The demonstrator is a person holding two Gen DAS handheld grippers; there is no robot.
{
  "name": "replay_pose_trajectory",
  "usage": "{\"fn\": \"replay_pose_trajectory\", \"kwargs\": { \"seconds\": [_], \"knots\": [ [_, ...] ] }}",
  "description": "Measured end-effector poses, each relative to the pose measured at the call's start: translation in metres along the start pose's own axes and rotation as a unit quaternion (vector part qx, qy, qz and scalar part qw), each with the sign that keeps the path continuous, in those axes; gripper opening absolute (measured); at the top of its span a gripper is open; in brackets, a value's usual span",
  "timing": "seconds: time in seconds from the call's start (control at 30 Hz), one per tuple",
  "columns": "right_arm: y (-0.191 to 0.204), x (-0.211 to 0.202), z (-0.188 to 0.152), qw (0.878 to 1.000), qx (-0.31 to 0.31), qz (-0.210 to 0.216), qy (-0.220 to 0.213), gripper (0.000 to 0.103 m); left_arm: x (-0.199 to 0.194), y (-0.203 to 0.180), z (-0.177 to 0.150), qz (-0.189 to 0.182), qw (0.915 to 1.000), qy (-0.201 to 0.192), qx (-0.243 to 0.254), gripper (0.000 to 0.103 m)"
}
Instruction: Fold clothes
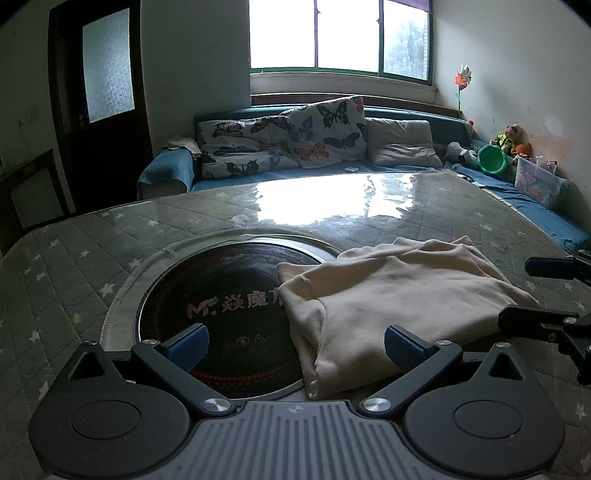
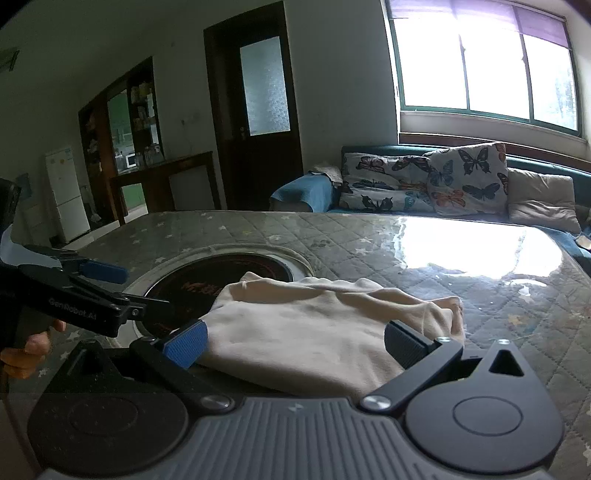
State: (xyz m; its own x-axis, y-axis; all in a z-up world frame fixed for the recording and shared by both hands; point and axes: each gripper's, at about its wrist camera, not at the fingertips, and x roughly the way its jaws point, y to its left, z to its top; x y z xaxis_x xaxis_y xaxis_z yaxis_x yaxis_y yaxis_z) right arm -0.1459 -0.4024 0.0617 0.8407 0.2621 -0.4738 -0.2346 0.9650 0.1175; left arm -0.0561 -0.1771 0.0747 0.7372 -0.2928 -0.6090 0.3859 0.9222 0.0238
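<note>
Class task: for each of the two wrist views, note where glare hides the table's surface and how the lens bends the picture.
Left wrist view: window glare whitens the table cover beyond the cream garment; table edges bow, corners go dark. Right wrist view: glare lies at far right; door frame leans.

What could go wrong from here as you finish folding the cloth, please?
1. The cloth lies partly over the round cooktop set into the table; if that plate were hot, the fabric could scorch.
2. Both the left gripper and the right gripper are open and close together at the cloth's near edge, so they might collide.
3. The clear glossy table cover could let the bundle slide when pinched.
</note>
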Motion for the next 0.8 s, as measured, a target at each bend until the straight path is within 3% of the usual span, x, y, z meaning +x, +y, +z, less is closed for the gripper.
{"fn": "replay_pose_trajectory", "kwargs": {
  "seconds": [0.47,0.8],
  "knots": [
    [0.0021,0.0047,0.0036,1.000,-0.004,0.000,0.000,0.103,-0.0007,0.0056,0.0007,-0.021,0.9997,0.012,-0.007,0.103],
    [-0.0015,0.0031,0.0046,1.000,0.000,-0.003,-0.003,0.103,-0.0011,0.0089,0.0025,-0.015,0.9997,0.011,-0.018,0.103]
  ]
}}
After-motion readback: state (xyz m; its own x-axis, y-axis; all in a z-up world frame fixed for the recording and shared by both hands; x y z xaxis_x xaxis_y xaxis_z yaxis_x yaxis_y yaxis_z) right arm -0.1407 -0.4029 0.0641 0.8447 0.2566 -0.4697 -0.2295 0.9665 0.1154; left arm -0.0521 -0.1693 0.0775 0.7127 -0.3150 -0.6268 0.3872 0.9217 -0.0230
